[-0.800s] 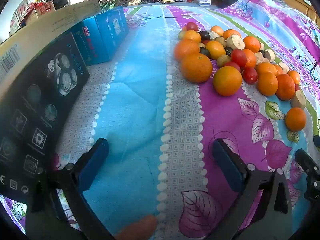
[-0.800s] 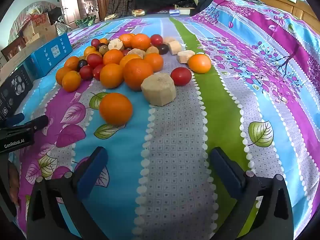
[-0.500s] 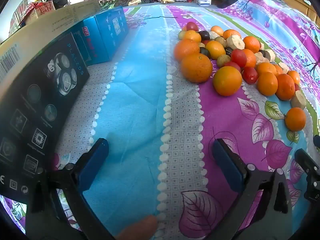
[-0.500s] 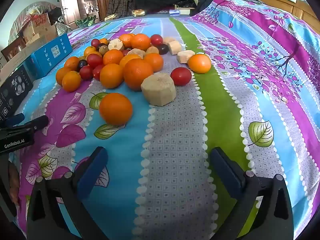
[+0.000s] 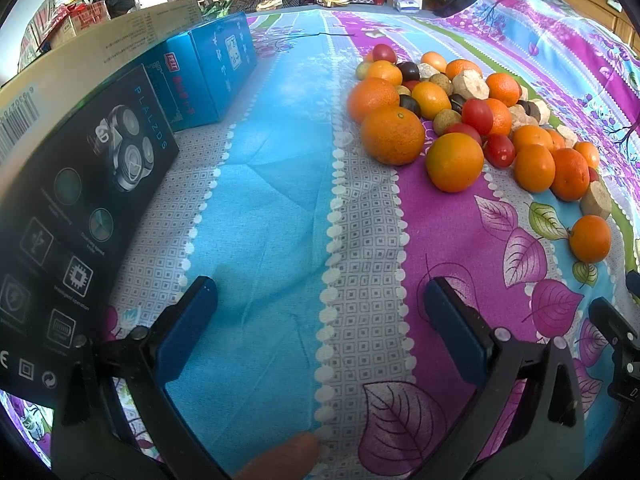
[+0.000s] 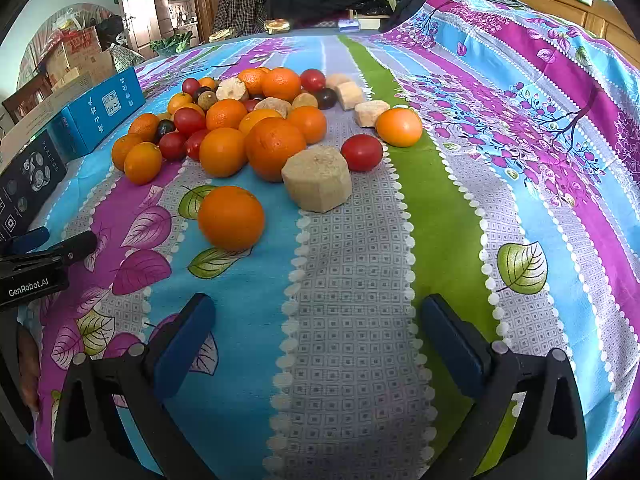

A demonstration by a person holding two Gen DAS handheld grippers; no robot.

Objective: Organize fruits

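Observation:
A heap of mixed fruit (image 6: 256, 124) lies on the patterned cloth: oranges, red tomatoes, dark plums, small brown fruits and pale peeled chunks. One orange (image 6: 231, 218) sits apart at the near side, beside a large pale chunk (image 6: 318, 178). My right gripper (image 6: 316, 316) stands open over bare cloth short of them. In the left wrist view the heap (image 5: 460, 120) is at the upper right, with a big orange (image 5: 393, 135) nearest. My left gripper (image 5: 320, 300) is open and empty, well short and left of the heap.
A black shaver box (image 5: 72, 216) and a blue box (image 5: 208, 76) stand along the left, with a long cardboard box (image 5: 100, 52) behind them. The left gripper's body (image 6: 36, 272) shows at the right view's left edge. Clothes pile up at the far end.

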